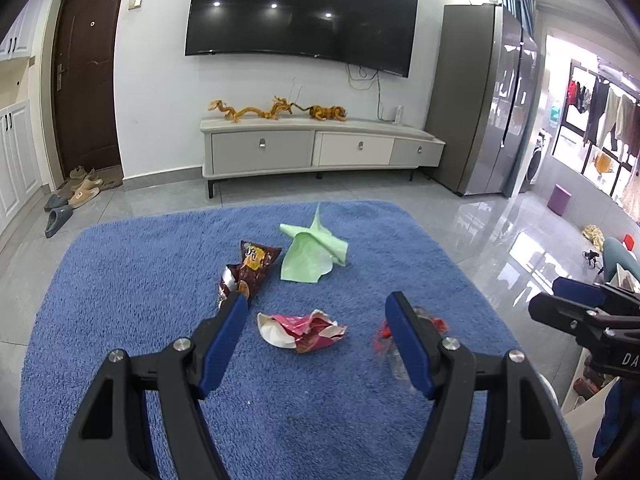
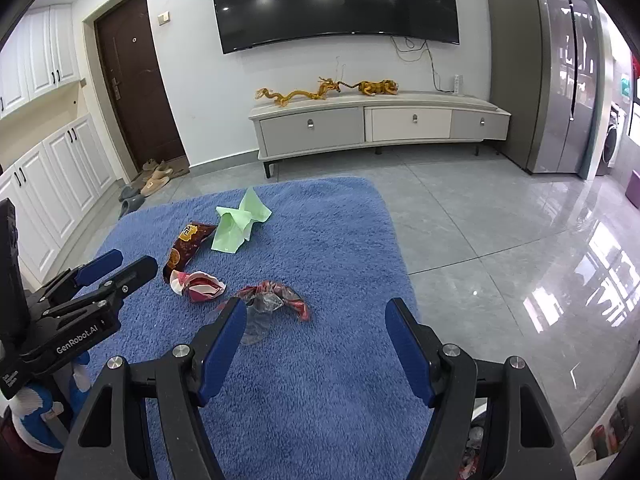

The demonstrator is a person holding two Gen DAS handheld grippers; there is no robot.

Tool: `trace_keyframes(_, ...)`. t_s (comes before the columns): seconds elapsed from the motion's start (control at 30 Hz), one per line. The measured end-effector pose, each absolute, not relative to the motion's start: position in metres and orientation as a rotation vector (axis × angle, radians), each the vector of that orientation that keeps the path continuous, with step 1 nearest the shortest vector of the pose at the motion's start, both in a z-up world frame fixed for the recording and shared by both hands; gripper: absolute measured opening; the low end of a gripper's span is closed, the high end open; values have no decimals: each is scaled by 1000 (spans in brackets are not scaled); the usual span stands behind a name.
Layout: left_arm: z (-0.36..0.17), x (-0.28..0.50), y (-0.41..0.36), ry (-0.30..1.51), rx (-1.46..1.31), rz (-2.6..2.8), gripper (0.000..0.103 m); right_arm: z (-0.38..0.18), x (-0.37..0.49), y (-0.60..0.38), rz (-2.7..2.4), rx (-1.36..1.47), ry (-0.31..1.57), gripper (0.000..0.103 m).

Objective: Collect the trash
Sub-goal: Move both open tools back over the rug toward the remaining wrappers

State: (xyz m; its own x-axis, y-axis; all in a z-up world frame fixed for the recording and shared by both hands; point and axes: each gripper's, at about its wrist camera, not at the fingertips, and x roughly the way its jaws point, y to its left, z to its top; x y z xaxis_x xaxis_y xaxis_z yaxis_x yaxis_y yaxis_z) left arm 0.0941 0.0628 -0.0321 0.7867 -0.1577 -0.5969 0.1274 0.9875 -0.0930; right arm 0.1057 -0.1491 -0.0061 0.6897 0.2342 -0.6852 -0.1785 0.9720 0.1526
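Right wrist view: clear wrapper (image 2: 272,304) lies beside red wrapper (image 2: 200,286) on rug (image 2: 340,240).

We see a big black TV (image 1: 302,12), our long drawer stand (image 1: 320,148), gold dragon toys (image 1: 250,111), brown door (image 1: 86,80), shoes (image 1: 82,192)

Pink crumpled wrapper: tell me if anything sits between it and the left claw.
Nothing visible does. The pink crumpled wrapper lies on bare blue rug straight ahead of the open left claw; the brown chip bag lies farther back, aside.
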Motion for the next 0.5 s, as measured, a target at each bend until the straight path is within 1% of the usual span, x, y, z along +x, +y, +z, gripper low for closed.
trace_keyframes(0.5,-66,104,113,733,-71,-145,70,-44,147,-131,341,67,854,70)
